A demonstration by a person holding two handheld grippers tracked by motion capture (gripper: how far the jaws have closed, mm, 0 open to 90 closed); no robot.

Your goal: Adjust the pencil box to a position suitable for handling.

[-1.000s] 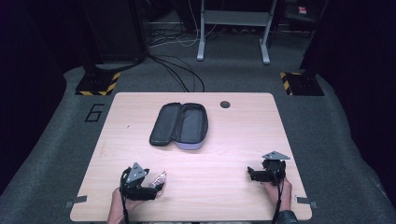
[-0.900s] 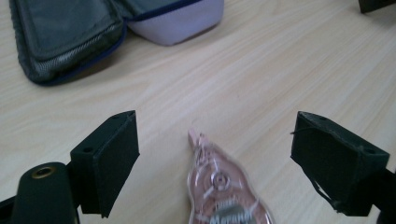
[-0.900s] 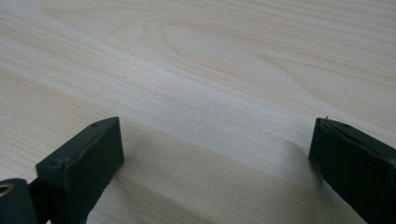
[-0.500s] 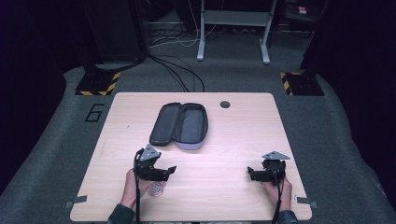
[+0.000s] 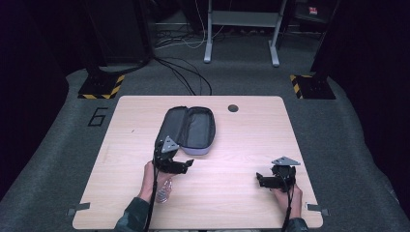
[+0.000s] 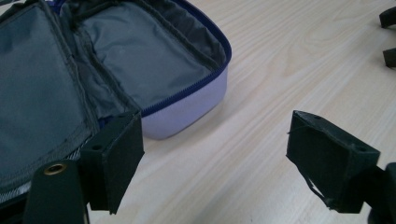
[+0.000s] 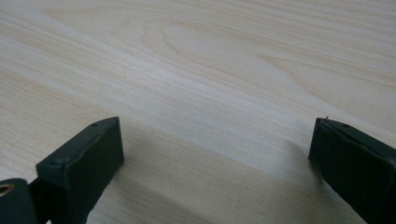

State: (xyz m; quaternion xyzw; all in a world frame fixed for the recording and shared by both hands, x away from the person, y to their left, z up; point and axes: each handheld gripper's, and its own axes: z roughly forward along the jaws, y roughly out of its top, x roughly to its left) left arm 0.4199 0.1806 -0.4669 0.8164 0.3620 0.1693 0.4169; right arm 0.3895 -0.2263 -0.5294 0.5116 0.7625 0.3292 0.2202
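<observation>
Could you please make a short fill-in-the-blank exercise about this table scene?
1. The zippered case lies ____, its grey lining showing.
2. The left gripper holds ____ between its jaws.
3. The right gripper points at the bare wooden ____.
4. A small clear bottle lies beside the person's ____ hand.

Missing words: open; nothing; table; left
</observation>
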